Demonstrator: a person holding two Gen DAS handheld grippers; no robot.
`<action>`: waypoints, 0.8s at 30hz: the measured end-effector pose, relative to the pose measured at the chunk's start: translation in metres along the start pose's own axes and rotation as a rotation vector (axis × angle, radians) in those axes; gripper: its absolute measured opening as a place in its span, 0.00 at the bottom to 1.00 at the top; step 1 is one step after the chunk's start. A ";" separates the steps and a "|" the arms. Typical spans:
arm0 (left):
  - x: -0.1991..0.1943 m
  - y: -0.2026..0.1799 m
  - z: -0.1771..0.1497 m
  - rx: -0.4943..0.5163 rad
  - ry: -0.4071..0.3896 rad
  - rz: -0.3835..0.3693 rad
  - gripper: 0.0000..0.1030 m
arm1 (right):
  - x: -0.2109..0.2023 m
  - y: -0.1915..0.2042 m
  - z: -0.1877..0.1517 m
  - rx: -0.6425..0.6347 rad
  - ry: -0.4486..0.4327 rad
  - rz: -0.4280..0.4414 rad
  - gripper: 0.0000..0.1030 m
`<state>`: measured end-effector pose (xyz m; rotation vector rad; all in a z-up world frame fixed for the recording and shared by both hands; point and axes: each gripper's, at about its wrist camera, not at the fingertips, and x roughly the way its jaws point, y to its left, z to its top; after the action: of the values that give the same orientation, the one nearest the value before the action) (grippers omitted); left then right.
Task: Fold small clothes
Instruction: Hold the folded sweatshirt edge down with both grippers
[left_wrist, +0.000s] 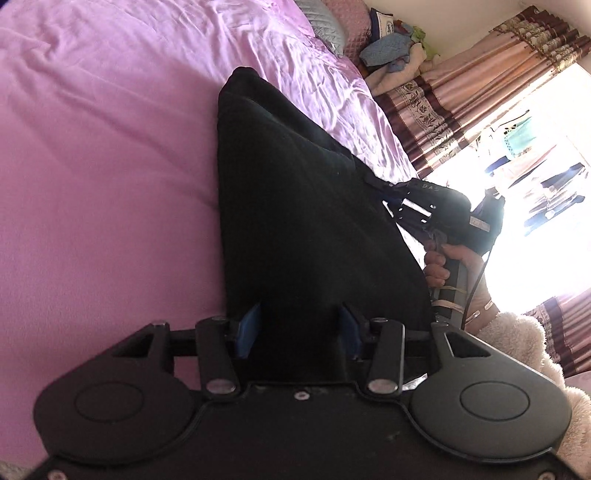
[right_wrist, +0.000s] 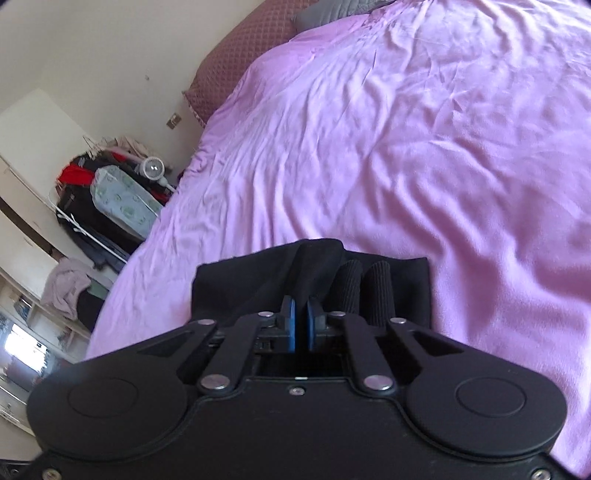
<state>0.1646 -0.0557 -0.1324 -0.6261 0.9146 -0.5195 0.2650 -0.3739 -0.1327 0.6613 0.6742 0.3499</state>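
A black garment (left_wrist: 295, 206) lies on the pink bedsheet (left_wrist: 103, 155) and narrows to a point at its far end. My left gripper (left_wrist: 300, 325) stands open at the garment's near edge, its blue pads wide apart with black cloth lying between them. My right gripper (right_wrist: 301, 317) is shut, and a fold of the black garment (right_wrist: 229, 288) rises from between its blue pads. Two ribbed black rolls (right_wrist: 347, 288) sit just right of those pads. In the left wrist view the right gripper (left_wrist: 391, 194) meets the garment's right edge, held by a hand (left_wrist: 437, 267).
Patterned curtains (left_wrist: 443, 110) and a bright window stand right of the bed. Pillows (left_wrist: 325, 22) and a heap of clothes (left_wrist: 399, 51) lie at the head. A clothes rack (right_wrist: 92, 206), a small fan (right_wrist: 151, 170) and a white wardrobe stand left of the bed.
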 end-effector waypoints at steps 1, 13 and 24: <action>-0.001 -0.002 0.001 0.014 0.002 0.003 0.47 | -0.006 0.001 0.000 0.004 -0.021 0.014 0.07; 0.006 0.000 0.004 0.016 0.018 0.006 0.49 | -0.018 -0.024 -0.003 0.056 0.004 -0.028 0.31; 0.005 0.001 0.001 -0.010 0.033 0.010 0.51 | 0.002 -0.015 0.001 0.096 0.023 0.026 0.14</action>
<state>0.1681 -0.0582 -0.1360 -0.6235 0.9518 -0.5173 0.2688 -0.3846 -0.1434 0.7588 0.7085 0.3514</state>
